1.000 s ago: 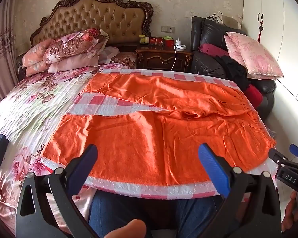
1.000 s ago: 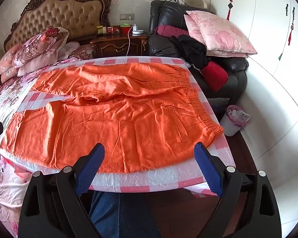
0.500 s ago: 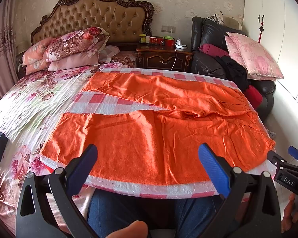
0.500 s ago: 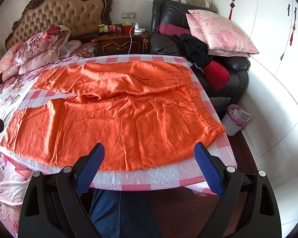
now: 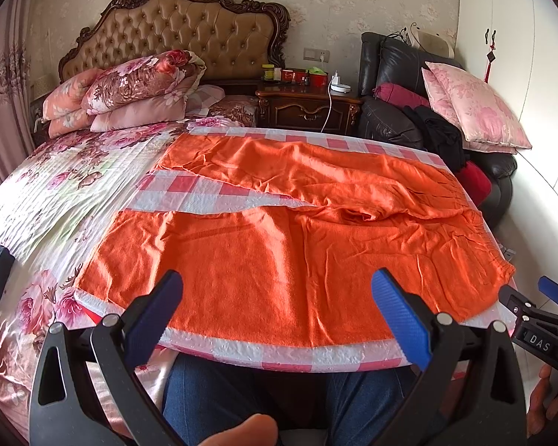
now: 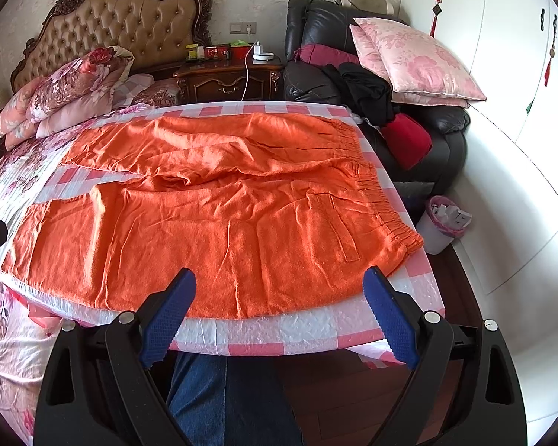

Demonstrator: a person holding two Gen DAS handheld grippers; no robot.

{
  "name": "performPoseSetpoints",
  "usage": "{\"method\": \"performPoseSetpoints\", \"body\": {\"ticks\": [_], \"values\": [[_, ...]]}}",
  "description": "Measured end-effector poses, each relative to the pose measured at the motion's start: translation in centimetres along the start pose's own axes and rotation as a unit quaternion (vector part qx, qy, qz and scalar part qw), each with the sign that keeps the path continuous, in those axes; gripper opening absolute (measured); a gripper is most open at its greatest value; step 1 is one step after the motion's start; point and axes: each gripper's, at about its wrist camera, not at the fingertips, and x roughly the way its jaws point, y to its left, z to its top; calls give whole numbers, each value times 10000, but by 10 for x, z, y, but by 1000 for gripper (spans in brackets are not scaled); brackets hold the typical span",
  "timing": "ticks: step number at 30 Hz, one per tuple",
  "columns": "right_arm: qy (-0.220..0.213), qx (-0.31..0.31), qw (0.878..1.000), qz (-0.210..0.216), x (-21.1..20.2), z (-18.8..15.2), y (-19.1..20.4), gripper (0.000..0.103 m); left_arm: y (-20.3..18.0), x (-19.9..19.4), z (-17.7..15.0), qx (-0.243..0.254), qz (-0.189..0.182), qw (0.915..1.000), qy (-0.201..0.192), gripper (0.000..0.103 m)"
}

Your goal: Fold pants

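Left wrist view: ahead of the left gripper [image 5: 277, 310] the bed [image 5: 55, 200] carries a checked cloth [image 5: 204, 200], and on it the orange pants [image 5: 279, 260] lie spread flat, legs apart. Both it and the right gripper [image 6: 279, 314] hang wide open, holding nothing. A pinch could catch the slick cloth beneath or one fabric layer only, skewing the fold.
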Motion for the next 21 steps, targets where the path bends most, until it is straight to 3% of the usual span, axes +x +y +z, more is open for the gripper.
{"method": "performPoseSetpoints", "body": {"ticks": [21], "values": [[-49, -105, 9999, -110, -6, 5, 2, 88, 2, 0, 0, -17, -22, 10000, 2, 101]]}}
